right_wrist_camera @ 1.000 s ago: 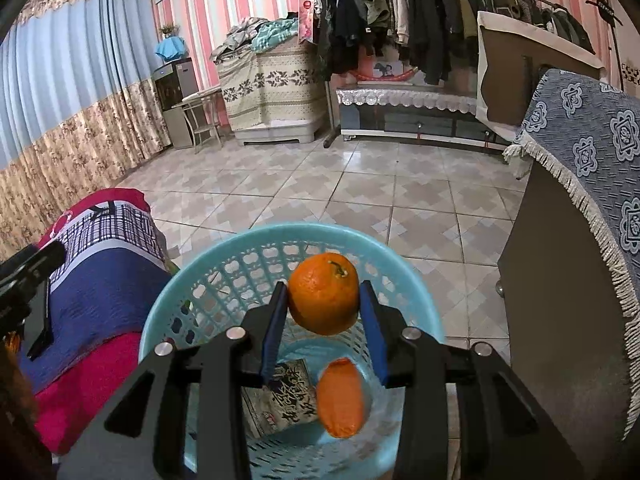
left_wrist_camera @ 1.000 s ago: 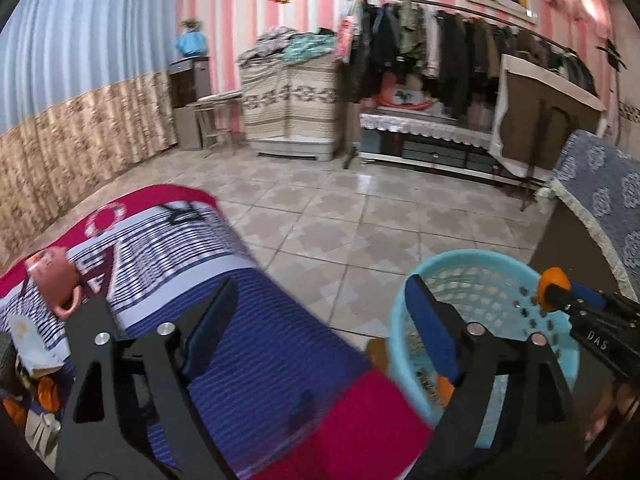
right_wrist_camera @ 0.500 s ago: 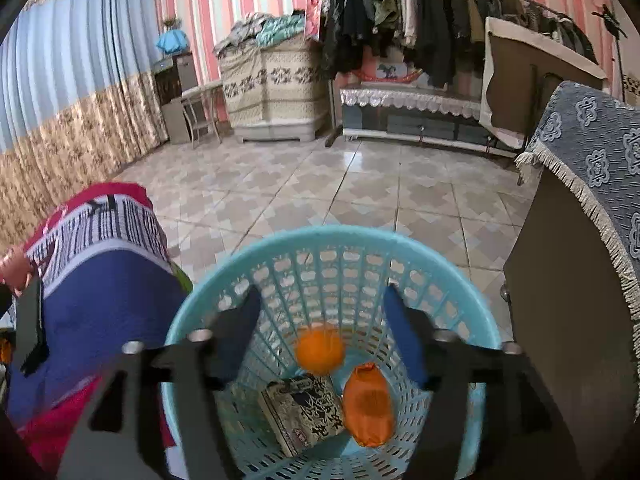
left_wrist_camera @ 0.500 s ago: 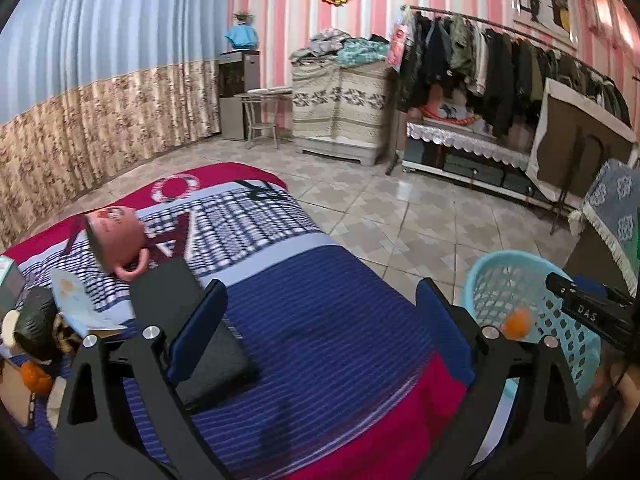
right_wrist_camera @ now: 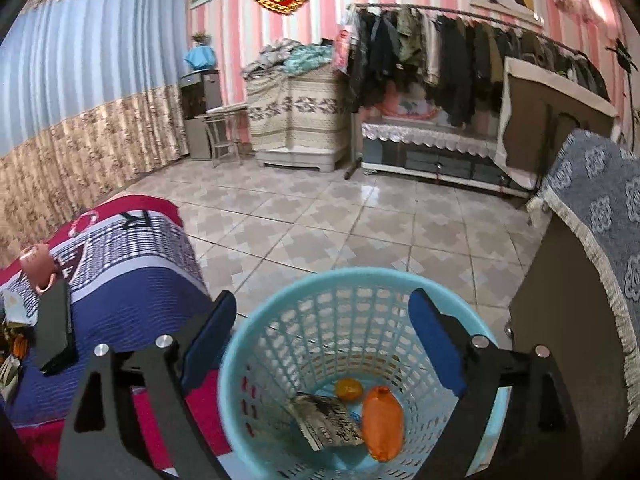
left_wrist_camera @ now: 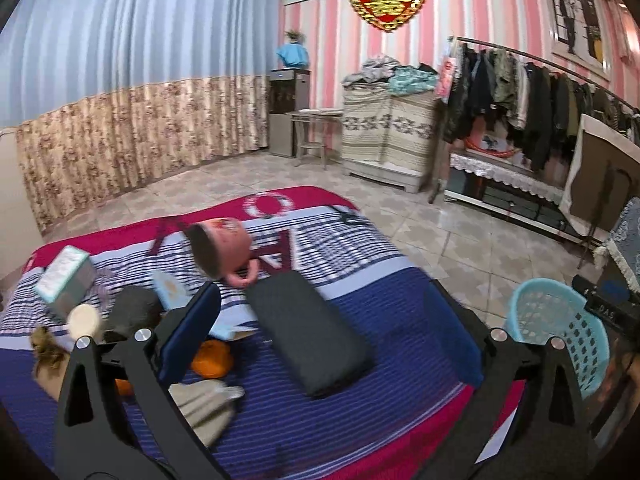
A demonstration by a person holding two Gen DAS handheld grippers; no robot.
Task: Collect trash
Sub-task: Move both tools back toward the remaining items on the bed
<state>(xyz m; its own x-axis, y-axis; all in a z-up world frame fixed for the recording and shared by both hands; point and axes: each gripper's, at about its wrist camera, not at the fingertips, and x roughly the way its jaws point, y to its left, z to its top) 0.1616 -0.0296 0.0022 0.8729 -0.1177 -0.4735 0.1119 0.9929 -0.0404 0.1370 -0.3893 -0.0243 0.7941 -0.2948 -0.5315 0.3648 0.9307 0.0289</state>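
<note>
The bed (left_wrist_camera: 320, 420) carries clutter, including orange peel (left_wrist_camera: 212, 356). The blue basket (right_wrist_camera: 280, 320) holds an orange (right_wrist_camera: 349, 389), an orange wrapper (right_wrist_camera: 382, 422) and a printed packet (right_wrist_camera: 328, 420). Right tongs (right_wrist_camera: 322, 340) above it: opening, empty. Left tongs (left_wrist_camera: 320, 320): opening, empty.

pink mug (left_wrist_camera: 224, 249), black case (left_wrist_camera: 312, 336), clothes rack (right_wrist_camera: 460, 48)
</note>
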